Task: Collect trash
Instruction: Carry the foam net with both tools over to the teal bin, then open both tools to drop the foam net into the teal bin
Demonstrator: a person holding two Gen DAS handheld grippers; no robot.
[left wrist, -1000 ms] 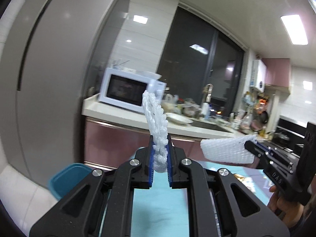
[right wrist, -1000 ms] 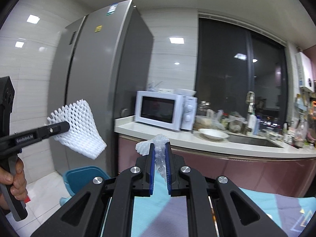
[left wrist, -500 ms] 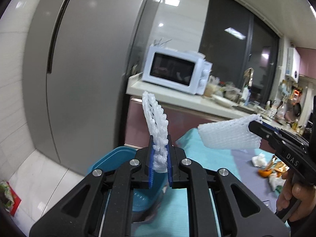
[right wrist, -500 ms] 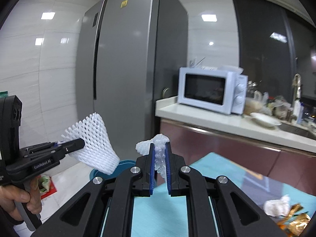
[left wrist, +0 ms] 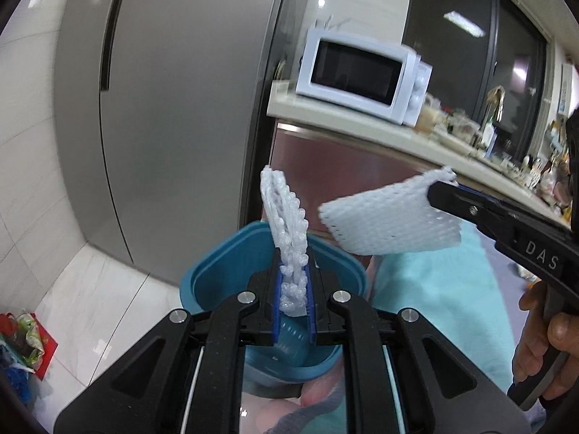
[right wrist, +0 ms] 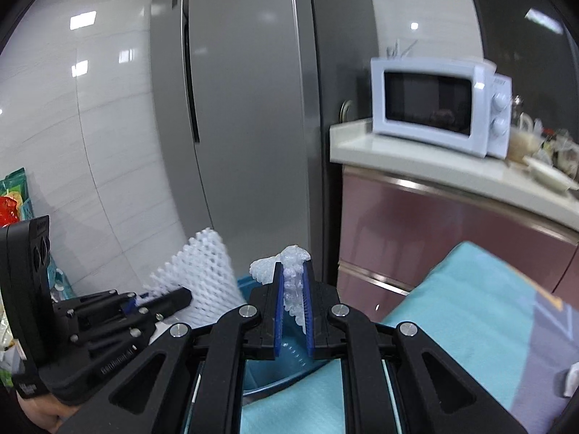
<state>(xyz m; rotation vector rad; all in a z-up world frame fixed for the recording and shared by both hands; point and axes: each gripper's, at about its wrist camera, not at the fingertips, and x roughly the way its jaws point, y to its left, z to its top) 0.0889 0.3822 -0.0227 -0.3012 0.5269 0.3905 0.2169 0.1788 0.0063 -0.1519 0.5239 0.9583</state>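
Now, in the left wrist view, the left black gripper with blue pads (left wrist: 293, 289) is squeezed tight on a white foam net sleeve (left wrist: 284, 228). The net sticks up between the 2 pads and leans a little to the left. Right under it sits a round blue plastic bin (left wrist: 217, 271) on the white tile floor (left wrist: 101, 289). The bin stands just beside a teal cloth (left wrist: 434, 289) that covers a table. On the right, the right black gripper (left wrist: 439, 190) comes in from the side, held by a hand (left wrist: 542, 354). It is pinched shut on the corner of a second white foam net piece (left wrist: 387, 224), which hangs flat in the air above the far rim of the bin. Behind them are a tall grey fridge (left wrist: 163, 108) and a white microwave (left wrist: 362, 72) on a pale counter (left wrist: 398, 137).

Next, in the right wrist view, the right gripper (right wrist: 291, 307) is closed on its foam net (right wrist: 289, 278), with a crumpled bit poking out on top. The blue bin (right wrist: 289, 358) shows only a little, low down behind the pads. On the left, the left gripper (right wrist: 181, 294) holds its net sleeve (right wrist: 202, 275) tight, and the net fans up and out. The teal cloth (right wrist: 470, 307) lies on the right, and the fridge (right wrist: 246, 108) and microwave (right wrist: 434, 105) stand behind.
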